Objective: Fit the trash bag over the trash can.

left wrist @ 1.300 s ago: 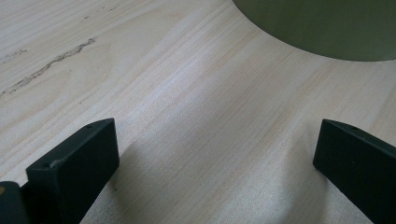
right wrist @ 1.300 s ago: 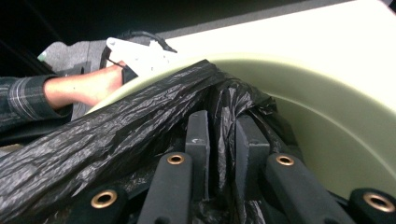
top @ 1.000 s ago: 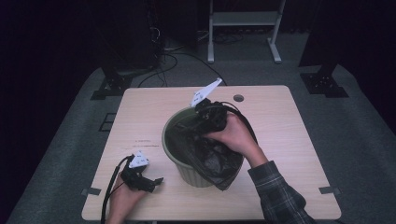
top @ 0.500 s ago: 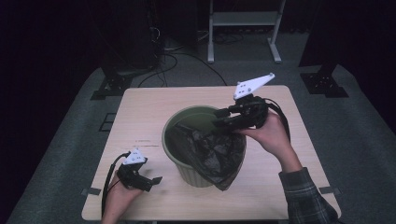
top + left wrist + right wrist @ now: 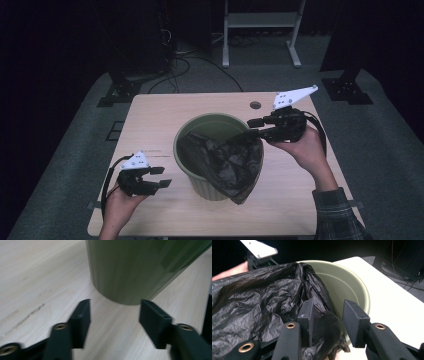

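A green bin [image 5: 210, 150] stood at the centre of the bench [image 5: 150, 115], with a black bag [image 5: 230, 160] half inside it and draped over its lower-right rim. By my reading the lining was partly done: that side was covered, while the upper-left rim remained bare.

The right gripper [image 5: 254, 127], at the bin's right edge, appeared to pinch the bag's edge, though the right gripper view left contact with the far jaw unclear. The left gripper [image 5: 162, 177], lower left, had just been closing its jaws, which stood half spread on nothing.

The bench was pale wood with a cable hole [image 5: 255, 105]. Dark carpet [image 5: 75, 130], cables and a white stand [image 5: 260, 25] lay beyond.
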Available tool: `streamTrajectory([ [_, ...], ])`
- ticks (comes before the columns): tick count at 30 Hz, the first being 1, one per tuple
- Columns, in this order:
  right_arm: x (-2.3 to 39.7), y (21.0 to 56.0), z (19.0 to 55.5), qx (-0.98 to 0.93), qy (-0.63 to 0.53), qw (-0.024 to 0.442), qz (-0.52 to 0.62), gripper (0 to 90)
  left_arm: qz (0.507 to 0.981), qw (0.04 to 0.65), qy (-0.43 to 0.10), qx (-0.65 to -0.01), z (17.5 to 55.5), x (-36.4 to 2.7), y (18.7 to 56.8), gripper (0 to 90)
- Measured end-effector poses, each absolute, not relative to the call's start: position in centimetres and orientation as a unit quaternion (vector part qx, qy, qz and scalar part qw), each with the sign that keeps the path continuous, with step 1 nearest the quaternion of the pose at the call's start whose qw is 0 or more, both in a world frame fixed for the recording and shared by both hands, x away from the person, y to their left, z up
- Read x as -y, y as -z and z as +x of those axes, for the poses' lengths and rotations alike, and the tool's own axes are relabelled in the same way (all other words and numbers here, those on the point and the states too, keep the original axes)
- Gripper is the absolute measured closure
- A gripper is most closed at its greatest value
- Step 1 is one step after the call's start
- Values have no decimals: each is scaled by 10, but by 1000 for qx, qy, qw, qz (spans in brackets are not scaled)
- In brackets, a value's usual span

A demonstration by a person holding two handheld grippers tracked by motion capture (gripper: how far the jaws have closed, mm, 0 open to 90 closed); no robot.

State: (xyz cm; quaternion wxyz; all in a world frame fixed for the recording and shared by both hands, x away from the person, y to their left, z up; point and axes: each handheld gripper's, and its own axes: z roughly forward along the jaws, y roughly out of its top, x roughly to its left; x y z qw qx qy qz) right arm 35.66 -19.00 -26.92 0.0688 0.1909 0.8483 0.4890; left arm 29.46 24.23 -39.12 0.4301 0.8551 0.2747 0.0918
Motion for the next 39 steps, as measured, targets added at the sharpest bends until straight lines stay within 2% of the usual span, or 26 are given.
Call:
streamTrajectory([
  [2,193,270,356,-848,-489,71,192,594,856,433,-91,-268,294,-243,381,541],
  [8,200,272,356,-846,-489,73,200,581,854,446,-95,-250,290,-243,345,649],
  [16,212,277,355,-841,-492,74,212,571,853,459,-119,-216,295,-232,298,633],
  [28,216,285,357,-836,-498,55,224,558,863,455,-131,-175,316,-195,268,604],
  [34,213,290,359,-841,-489,43,227,639,872,443,-122,-171,326,-183,273,612],
  [39,211,292,360,-847,-483,38,221,777,879,429,-116,-171,334,-177,279,653],
])
